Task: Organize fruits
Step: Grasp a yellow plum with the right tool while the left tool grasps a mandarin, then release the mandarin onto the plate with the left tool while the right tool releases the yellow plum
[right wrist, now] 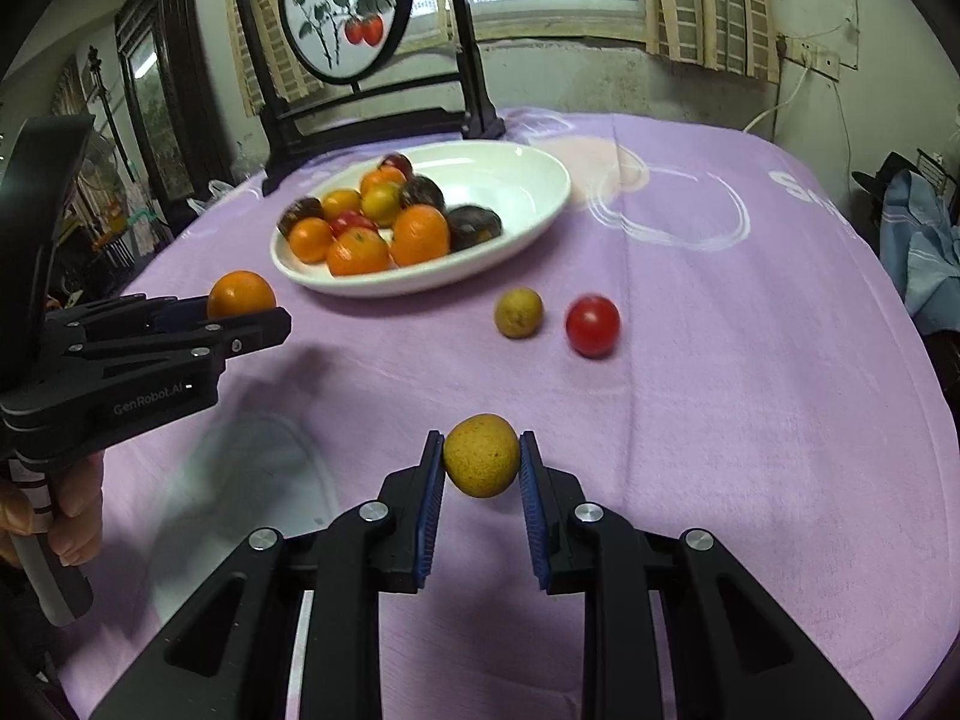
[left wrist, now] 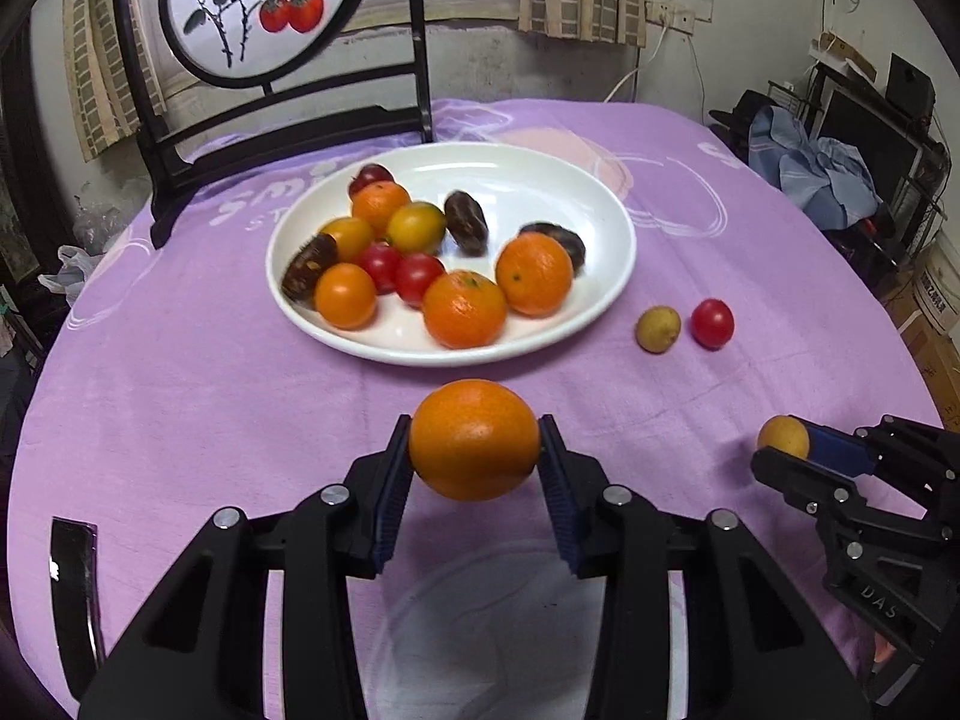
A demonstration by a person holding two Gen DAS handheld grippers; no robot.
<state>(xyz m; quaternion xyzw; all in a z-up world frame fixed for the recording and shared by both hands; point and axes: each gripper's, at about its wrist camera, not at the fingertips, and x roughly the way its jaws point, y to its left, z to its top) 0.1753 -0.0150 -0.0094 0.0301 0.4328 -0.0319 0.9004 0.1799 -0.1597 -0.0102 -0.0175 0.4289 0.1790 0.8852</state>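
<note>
My left gripper (left wrist: 475, 438) is shut on an orange (left wrist: 474, 439) and holds it above the purple cloth, just in front of the white plate (left wrist: 606, 210). The plate holds several oranges, red tomatoes and dark fruits. My right gripper (right wrist: 481, 455) is shut on a small yellow-brown fruit (right wrist: 481, 455), held above the cloth. In the right wrist view the left gripper (right wrist: 264, 315) and its orange (right wrist: 241, 294) are at the left, near the plate (right wrist: 528, 180). A second yellow-brown fruit (right wrist: 518, 312) and a red tomato (right wrist: 592, 325) lie on the cloth right of the plate.
A dark wooden stand with a round painted panel (left wrist: 252, 6) stands behind the plate at the table's far edge. The round table is covered by a purple cloth (left wrist: 750, 228). Clutter and blue fabric (left wrist: 822, 162) sit beyond the right edge.
</note>
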